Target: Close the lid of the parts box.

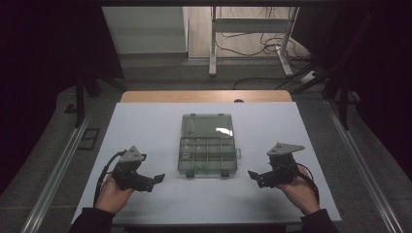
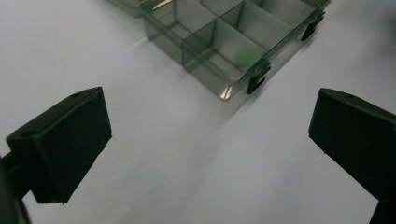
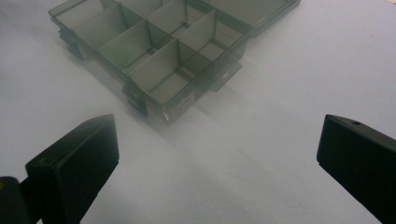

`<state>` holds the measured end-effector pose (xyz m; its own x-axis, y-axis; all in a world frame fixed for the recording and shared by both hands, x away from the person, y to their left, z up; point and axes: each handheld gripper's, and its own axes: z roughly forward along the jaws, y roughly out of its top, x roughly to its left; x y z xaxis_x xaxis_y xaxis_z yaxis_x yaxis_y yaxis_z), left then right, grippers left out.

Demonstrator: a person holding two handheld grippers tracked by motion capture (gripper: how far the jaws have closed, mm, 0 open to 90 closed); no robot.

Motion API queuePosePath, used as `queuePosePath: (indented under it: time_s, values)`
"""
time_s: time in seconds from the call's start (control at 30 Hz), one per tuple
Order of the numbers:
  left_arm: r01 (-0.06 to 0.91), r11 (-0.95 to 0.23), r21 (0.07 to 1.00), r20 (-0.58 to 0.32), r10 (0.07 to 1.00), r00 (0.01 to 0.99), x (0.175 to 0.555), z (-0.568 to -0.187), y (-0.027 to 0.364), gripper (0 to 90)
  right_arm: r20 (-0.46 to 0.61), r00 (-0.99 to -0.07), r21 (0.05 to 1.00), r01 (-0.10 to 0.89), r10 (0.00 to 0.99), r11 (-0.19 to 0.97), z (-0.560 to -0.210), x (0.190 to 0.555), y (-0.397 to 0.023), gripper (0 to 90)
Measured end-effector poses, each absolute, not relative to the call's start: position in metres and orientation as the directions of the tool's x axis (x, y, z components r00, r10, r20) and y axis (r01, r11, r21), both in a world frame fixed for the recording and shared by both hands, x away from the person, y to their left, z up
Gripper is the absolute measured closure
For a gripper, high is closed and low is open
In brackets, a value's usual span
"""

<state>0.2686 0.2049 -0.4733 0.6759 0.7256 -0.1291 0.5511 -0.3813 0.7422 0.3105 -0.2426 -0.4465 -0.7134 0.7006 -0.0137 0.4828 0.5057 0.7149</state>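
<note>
A clear compartment box (image 1: 206,154) lies open in the middle of the white table (image 1: 145,121), its lid (image 1: 207,125) folded back on the far side. A small green item (image 1: 198,168) sits in a front compartment, also a green blur (image 2: 243,53) in the left gripper view. My left gripper (image 1: 156,180) rests near the front left, jaws wide apart and pointing toward the box (image 2: 233,37), holding nothing. My right gripper (image 1: 254,176) rests at the front right, also open and empty, facing the box corner (image 3: 163,60).
The box has black latches (image 2: 258,80) on its front wall and a tab (image 1: 238,153) on its right side. A wooden strip (image 1: 204,96) edges the table's far side. Metal rails (image 1: 58,165) run along both sides, and desk legs with cables (image 1: 252,43) stand beyond.
</note>
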Motion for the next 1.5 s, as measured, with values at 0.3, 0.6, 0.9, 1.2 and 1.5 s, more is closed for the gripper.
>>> queuePosePath:
  time_s: [0.3, 0.6, 0.9, 1.2, 1.5]
  values:
    - [0.548, -0.372, 0.749, -0.153, 0.707, 0.690, 0.287, -0.470, 0.201, 0.0, 0.001, -0.703, 0.730, 0.486, 0.711, 0.480, -0.443, 0.326, -0.234, 0.0]
    - [0.542, -0.380, 0.750, -0.144, 0.706, 0.694, 0.307, -0.471, 0.200, 0.0, 0.008, -0.702, 0.739, 0.484, 0.712, 0.469, -0.441, 0.344, -0.224, 0.0]
    - [0.556, -0.362, 0.748, -0.170, 0.705, 0.688, 0.329, -0.467, 0.196, 0.0, 0.011, -0.694, 0.718, 0.506, 0.720, 0.477, -0.445, 0.364, -0.216, 0.0]
    - [0.553, -0.399, 0.731, -0.138, 0.708, 0.693, 0.349, -0.467, 0.187, 1.1, 0.042, -0.676, 0.714, 0.535, 0.736, 0.451, -0.448, 0.385, -0.210, 0.0]
    - [0.557, -0.416, 0.719, -0.133, 0.704, 0.698, 0.365, -0.469, 0.177, 1.3, 0.033, -0.677, 0.691, 0.546, 0.735, 0.473, -0.452, 0.406, -0.196, 0.0]
